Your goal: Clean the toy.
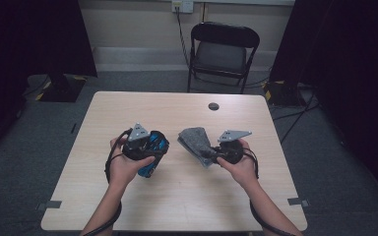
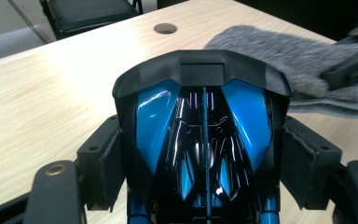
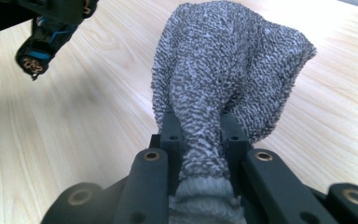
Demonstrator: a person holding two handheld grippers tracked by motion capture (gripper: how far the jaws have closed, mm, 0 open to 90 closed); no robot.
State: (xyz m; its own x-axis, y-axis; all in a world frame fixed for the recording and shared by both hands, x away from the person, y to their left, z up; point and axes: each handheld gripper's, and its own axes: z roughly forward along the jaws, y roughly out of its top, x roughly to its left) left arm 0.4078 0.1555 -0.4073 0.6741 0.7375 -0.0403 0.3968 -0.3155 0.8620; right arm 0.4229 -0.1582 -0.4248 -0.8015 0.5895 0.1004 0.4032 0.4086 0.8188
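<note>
A glossy blue and black plastic toy (image 1: 158,143) hangs just above the wooden table (image 1: 177,201), left of the middle. My left gripper (image 1: 150,147) is shut on it. In the left gripper view the two pads (image 2: 106,163) press on the toy's (image 2: 242,107) sides. To the right, my right gripper (image 1: 211,153) is shut on a grey knitted cloth (image 1: 194,137). The cloth (image 3: 228,56) stands bunched between the jaws of the right gripper (image 3: 201,135) and spreads out beyond them. It (image 2: 279,51) lies close beside the toy.
A round cable hole (image 1: 213,106) sits near the table's far edge. Beyond the table stands a black folding chair (image 1: 221,49), with dark curtains at either side. Bare tabletop lies in front of and around both hands.
</note>
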